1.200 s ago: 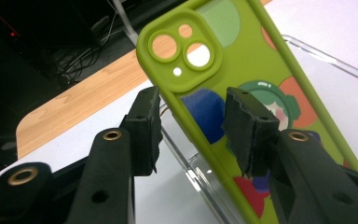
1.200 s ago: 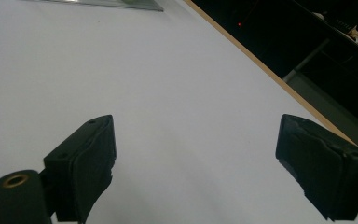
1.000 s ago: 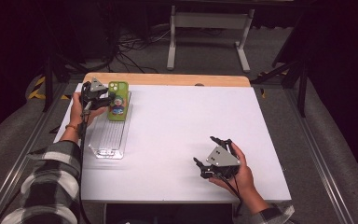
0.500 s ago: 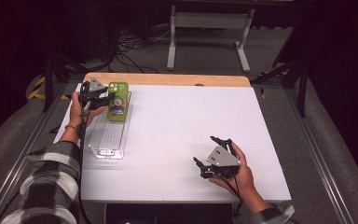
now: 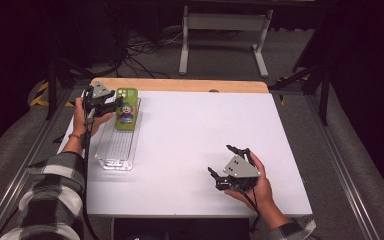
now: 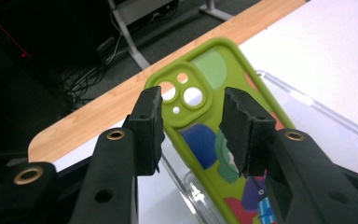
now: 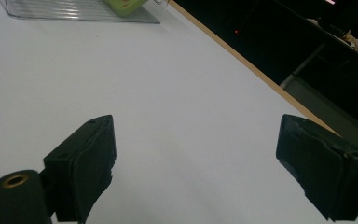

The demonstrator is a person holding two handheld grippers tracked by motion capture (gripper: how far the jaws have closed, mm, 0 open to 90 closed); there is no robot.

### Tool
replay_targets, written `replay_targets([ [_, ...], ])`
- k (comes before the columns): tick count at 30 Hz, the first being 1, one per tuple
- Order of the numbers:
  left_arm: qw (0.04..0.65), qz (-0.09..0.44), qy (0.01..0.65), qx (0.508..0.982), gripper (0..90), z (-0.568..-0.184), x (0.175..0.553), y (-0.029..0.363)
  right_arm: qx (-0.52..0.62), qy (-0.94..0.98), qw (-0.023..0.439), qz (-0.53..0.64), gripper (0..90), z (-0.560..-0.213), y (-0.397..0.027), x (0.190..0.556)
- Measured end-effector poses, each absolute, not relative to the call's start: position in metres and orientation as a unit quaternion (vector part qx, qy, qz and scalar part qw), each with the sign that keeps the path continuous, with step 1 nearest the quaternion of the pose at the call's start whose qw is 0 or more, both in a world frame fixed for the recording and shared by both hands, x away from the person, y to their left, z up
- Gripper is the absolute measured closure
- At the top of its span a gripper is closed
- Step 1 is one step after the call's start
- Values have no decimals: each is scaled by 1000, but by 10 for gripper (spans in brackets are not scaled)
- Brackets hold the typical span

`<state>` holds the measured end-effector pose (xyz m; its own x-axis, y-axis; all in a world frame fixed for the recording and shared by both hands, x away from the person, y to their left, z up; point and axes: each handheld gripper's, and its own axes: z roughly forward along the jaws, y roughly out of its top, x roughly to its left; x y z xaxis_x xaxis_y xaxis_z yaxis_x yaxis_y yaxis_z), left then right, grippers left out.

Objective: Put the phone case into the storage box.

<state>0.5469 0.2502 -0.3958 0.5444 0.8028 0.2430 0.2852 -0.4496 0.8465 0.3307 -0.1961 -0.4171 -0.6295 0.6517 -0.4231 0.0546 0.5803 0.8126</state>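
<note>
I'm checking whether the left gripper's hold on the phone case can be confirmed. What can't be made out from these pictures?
- High view: whether the left gripper touches the green phone case; too small, and the gripper overlaps the case's edge.
- Left gripper view: the case's lower end, cut off by the bottom edge and covered by the fingers.
- Left gripper view: most of the cartoon picture on the case, behind the fingers.
- Right gripper view: most of the clear tray, cut off by the top edge.

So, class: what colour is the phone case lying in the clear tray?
Lime green, with a cartoon print; the phone case shows best in the left gripper view.
</note>
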Motion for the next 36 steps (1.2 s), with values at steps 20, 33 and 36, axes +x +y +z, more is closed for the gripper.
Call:
replay_targets([
  [20, 431, 342, 322, 770, 555, -375, 521, 249, 223, 798, 378, 414, 128, -412, -199, 331],
  [33, 440, 339, 309, 772, 417, -380, 509, 240, 225, 795, 378, 419, 128, -411, -200, 331],
  [36, 444, 347, 305, 768, 385, -379, 504, 239, 227, 794, 378, 420, 128, -410, -201, 331],
])
